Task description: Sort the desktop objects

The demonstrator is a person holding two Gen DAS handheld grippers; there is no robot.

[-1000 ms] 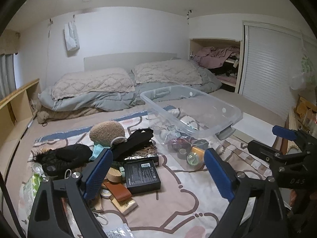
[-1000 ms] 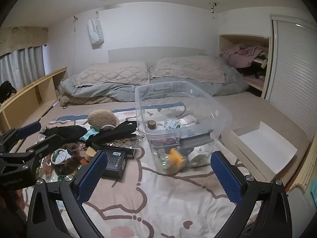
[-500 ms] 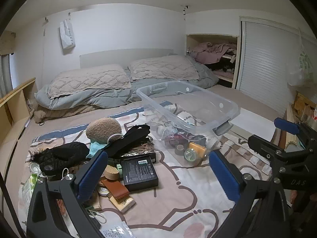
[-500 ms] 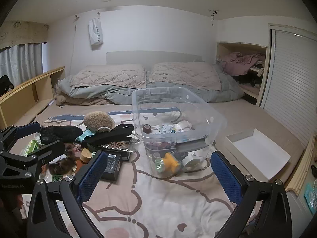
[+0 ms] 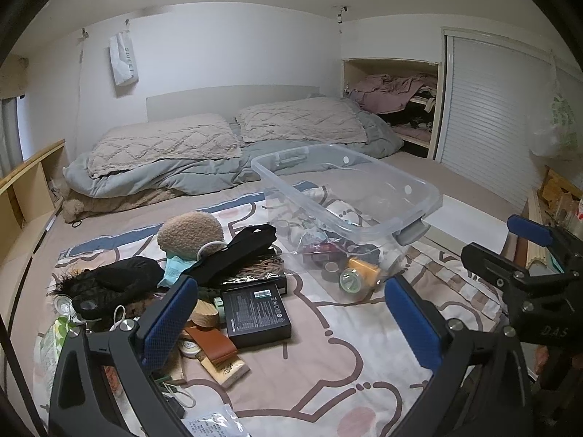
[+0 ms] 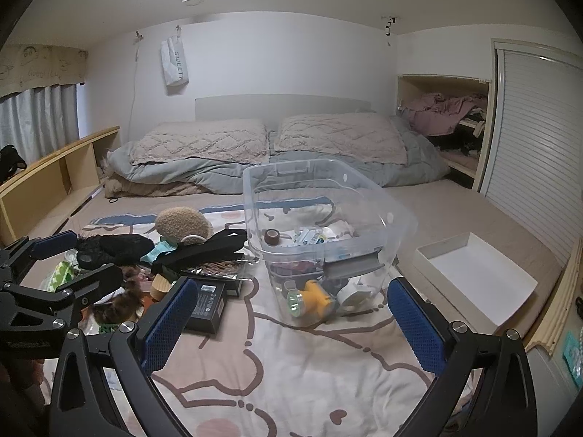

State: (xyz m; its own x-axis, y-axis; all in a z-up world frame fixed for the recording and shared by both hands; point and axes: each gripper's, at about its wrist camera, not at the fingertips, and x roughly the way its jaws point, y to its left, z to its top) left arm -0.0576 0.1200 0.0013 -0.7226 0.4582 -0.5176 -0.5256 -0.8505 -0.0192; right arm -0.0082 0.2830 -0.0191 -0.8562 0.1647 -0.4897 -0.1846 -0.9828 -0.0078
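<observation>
A clear plastic bin (image 5: 368, 196) (image 6: 320, 196) stands on the patterned bed cover and holds tape rolls, a yellow flashlight (image 6: 309, 300) and other small items. Left of it lies a heap of loose things: a black box (image 5: 257, 313) (image 6: 207, 306), a brown leather case (image 5: 211, 340), a fuzzy tan plush (image 5: 189, 235) (image 6: 182, 225), black cloth (image 5: 237, 251). My left gripper (image 5: 291, 320) hangs open above the cover in front of the black box, holding nothing. My right gripper (image 6: 293, 322) is open too, in front of the bin, nothing between its fingers.
Two pillows (image 6: 269, 142) and a grey duvet lie at the head of the bed. A white open box (image 6: 477, 276) sits right of the bin. Wooden shelves (image 6: 47, 182) run along the left, and a closet nook with clothes (image 6: 448, 113) is at the right.
The left gripper's fingers have spread a little wider apart. Both views have tipped slightly, so the scene sits lower in frame. No object has moved.
</observation>
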